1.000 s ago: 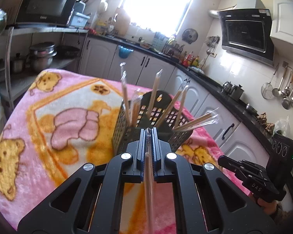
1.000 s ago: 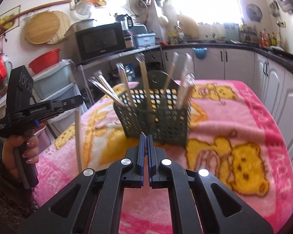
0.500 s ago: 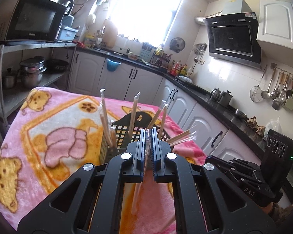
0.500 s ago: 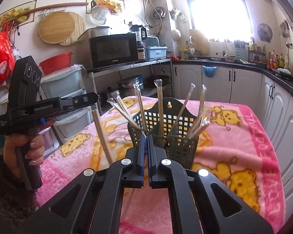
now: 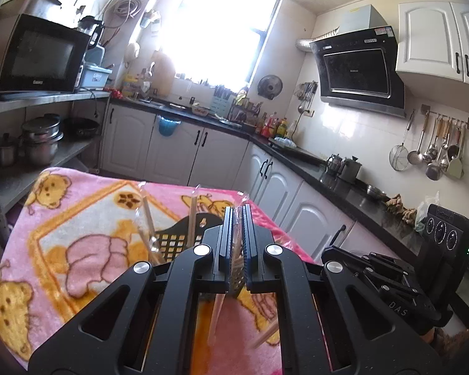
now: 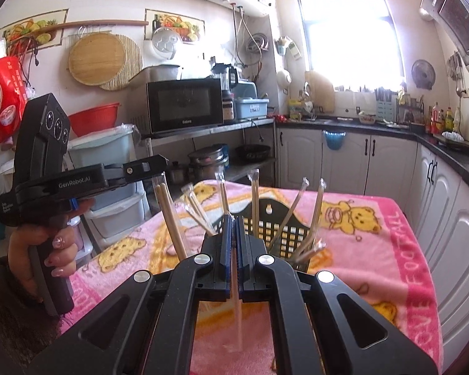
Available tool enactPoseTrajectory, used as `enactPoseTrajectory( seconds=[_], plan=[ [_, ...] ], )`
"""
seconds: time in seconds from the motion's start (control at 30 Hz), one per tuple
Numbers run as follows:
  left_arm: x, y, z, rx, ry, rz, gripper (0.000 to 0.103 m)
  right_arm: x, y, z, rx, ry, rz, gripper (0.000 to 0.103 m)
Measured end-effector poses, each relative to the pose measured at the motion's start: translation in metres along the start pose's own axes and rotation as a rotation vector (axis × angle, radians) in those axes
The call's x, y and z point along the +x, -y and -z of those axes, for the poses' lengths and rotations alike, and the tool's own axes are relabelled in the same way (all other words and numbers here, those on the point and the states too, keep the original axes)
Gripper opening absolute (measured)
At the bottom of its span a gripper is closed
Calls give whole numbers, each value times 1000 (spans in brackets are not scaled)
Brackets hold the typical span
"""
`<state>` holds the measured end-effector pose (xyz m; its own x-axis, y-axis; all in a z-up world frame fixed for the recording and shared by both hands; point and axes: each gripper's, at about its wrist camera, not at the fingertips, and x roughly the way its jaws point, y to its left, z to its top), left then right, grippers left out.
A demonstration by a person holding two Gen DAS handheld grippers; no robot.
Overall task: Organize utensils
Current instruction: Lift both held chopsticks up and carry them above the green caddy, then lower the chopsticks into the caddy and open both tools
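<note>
A black mesh utensil basket stands on the pink bear-print blanket and holds several plastic-wrapped chopstick pairs. My right gripper hovers just before the basket, shut on a wrapped chopstick pair that hangs down between its fingers. To the left, my left gripper is shut on another wrapped pair, hanging beside the basket above the blanket. In the left wrist view the left gripper pinches that pair, the basket lies mostly behind its fingers, and the right gripper sits low right.
A person's hand holds the left gripper's handle. White cabinets with a black counter run behind and right of the table. A metal shelf carries a microwave and pots. Storage bins stand left of the table.
Both grippers have risen and tilted up, so the basket and blanket sit lower in each view. The left pair stays clamped. A pair now shows under the right jaws.
</note>
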<state>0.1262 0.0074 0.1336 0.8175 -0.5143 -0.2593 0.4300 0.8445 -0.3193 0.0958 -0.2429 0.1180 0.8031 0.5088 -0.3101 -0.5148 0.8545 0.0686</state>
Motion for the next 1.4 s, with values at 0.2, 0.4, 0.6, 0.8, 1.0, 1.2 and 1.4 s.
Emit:
enactPoseTrajectory(
  seconds=[0.2, 0.4, 0.6, 0.8, 1.0, 1.2, 1.4],
  plan=[
    [-1, 5, -15, 12, 40, 11, 3, -5, -3, -19, -24, 52, -1, 3],
    [0, 11, -27, 32, 68, 19, 3, -12, -1, -36, -50, 104, 13, 3],
    [4, 16, -40, 42, 90, 29, 3, -17, 6, -53, -56, 156, 37, 3],
    [10, 17, -59, 42, 118, 38, 3, -14, 16, -75, -66, 212, 62, 3],
    [11, 18, -76, 47, 175, 19, 3, -7, 29, -91, -56, 245, 90, 3],
    [20, 16, -86, 44, 201, -4, 3, 1, 40, -102, -58, 279, 122, 3],
    [36, 14, -85, 33, 197, -22, 3, 14, 49, -106, -62, 279, 161, 3]
  ],
)
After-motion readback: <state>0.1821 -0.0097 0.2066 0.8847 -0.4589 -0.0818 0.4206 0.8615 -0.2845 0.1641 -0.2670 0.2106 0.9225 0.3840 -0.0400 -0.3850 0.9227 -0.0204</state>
